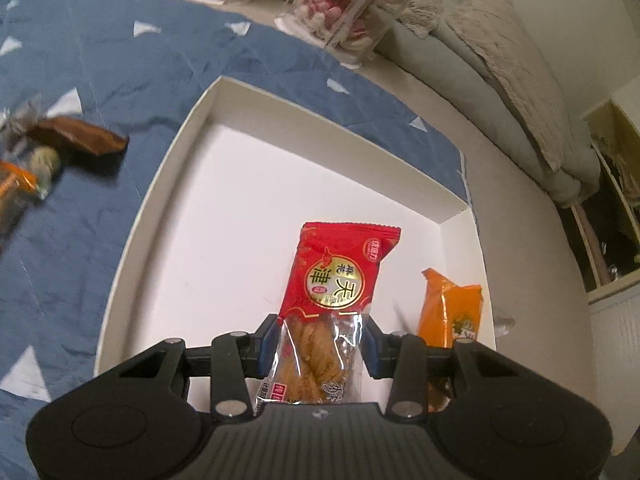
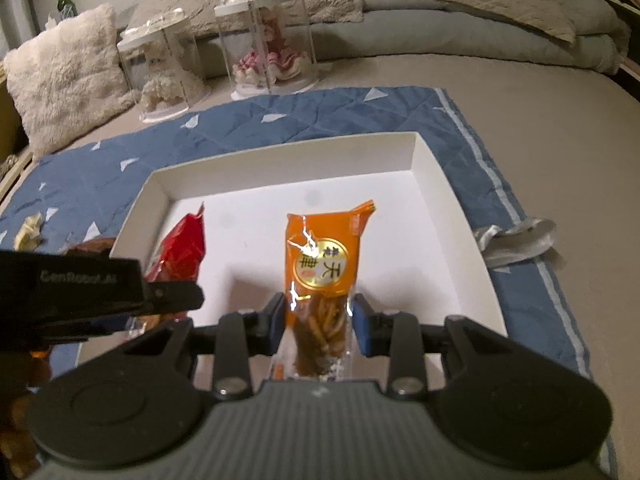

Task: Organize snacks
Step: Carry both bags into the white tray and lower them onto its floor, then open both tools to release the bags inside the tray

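My left gripper (image 1: 320, 340) is shut on a red snack packet (image 1: 336, 276) and holds it over the white box (image 1: 168, 152). My right gripper (image 2: 318, 320) is shut on an orange snack packet (image 2: 324, 256), also over the white box (image 2: 452, 200). The orange packet also shows at the right of the left wrist view (image 1: 450, 308). The red packet (image 2: 180, 248) and the left gripper's body show at the left of the right wrist view. The box floor is bare apart from these.
The box lies on a blue quilted mat (image 2: 280, 120) on a bed. Loose wrapped snacks (image 1: 76, 136) lie on the mat left of the box. Two clear display cases (image 2: 268, 40) and pillows stand beyond. An empty silver wrapper (image 2: 516, 236) lies right of the box.
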A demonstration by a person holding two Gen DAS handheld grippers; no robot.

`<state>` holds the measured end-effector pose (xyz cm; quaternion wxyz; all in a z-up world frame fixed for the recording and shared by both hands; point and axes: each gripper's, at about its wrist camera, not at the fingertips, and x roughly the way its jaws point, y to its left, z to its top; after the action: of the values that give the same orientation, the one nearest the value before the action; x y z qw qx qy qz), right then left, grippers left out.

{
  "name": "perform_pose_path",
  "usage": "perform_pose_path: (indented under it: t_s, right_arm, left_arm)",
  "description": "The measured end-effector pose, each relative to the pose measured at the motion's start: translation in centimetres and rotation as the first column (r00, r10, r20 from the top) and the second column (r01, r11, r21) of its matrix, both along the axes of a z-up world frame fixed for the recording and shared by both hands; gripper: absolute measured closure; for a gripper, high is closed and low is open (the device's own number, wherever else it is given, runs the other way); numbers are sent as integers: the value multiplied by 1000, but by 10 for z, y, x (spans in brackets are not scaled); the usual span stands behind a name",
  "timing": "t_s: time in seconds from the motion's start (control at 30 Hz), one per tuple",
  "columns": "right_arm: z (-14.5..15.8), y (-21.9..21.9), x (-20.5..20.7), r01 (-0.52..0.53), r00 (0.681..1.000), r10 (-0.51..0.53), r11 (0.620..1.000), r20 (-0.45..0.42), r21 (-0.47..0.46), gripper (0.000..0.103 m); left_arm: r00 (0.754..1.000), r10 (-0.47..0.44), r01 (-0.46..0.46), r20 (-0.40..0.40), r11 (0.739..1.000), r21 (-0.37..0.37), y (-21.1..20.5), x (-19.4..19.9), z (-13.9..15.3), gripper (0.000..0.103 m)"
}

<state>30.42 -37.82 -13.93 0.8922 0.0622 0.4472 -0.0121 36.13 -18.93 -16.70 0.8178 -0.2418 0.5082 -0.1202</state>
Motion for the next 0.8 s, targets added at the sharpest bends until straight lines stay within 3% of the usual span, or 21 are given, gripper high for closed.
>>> perform_pose_path:
  t_s: [0.17, 0.3, 0.57, 0.8]
  right_arm:
    - [-4, -4, 6, -15, 1000, 15, 1000, -8, 10, 62]
    - [-5, -6, 7, -23, 1000, 23, 1000, -5, 14, 55]
    - [-4, -10, 3, -1, 999, 1, 1000, -36, -2, 53]
    - [2, -16, -6, 46, 998, -46, 999, -52, 2, 53]
  left_arm:
    - [999, 20, -23, -40, 997, -68, 1, 6, -11, 58]
    - [998, 10, -15, -70, 997, -74, -3, 7, -16, 46]
    - [997, -57, 60, -53, 997, 47, -10, 3, -7, 43]
    - [994, -101, 105, -41, 988, 111, -8, -6, 3, 41]
